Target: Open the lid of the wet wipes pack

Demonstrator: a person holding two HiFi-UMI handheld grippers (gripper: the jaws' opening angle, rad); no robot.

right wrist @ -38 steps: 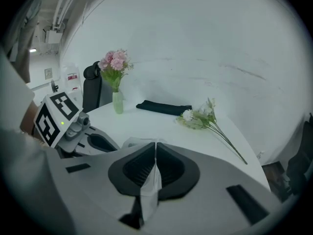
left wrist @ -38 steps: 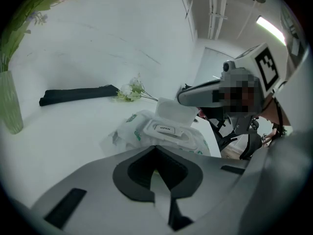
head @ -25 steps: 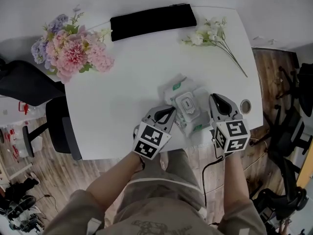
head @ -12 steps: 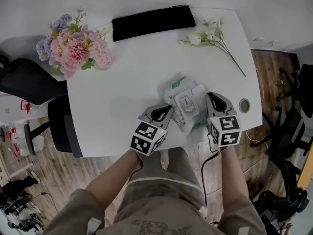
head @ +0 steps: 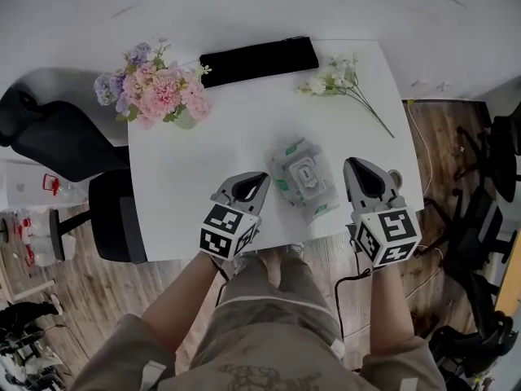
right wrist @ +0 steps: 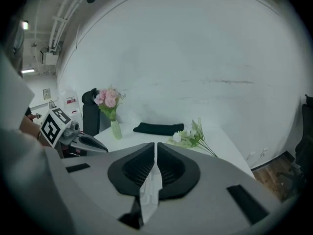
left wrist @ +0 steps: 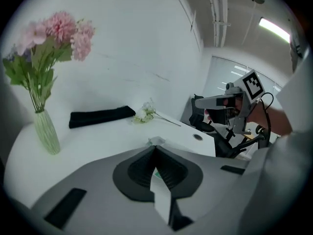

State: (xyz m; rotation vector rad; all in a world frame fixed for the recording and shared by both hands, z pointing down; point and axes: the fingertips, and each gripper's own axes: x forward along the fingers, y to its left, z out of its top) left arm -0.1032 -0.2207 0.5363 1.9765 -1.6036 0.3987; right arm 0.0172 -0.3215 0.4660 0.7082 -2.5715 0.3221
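Wet wipes pack [head: 303,179]: flat on table [head: 203,169]; lid [head: 307,174] down
Left gripper [head: 260,176]: at pack's 8 o'clock; jaws together, empty
Right gripper [head: 352,164]: at 4 o'clock; jaws together, empty

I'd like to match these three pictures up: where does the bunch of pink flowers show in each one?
Head view: pink flowers upper left, at the far left corner of the table.
Left gripper view: pink flowers tall at the far left.
Right gripper view: pink flowers small, left of centre.
Shared landmark: black cloth, just right of them in all three.
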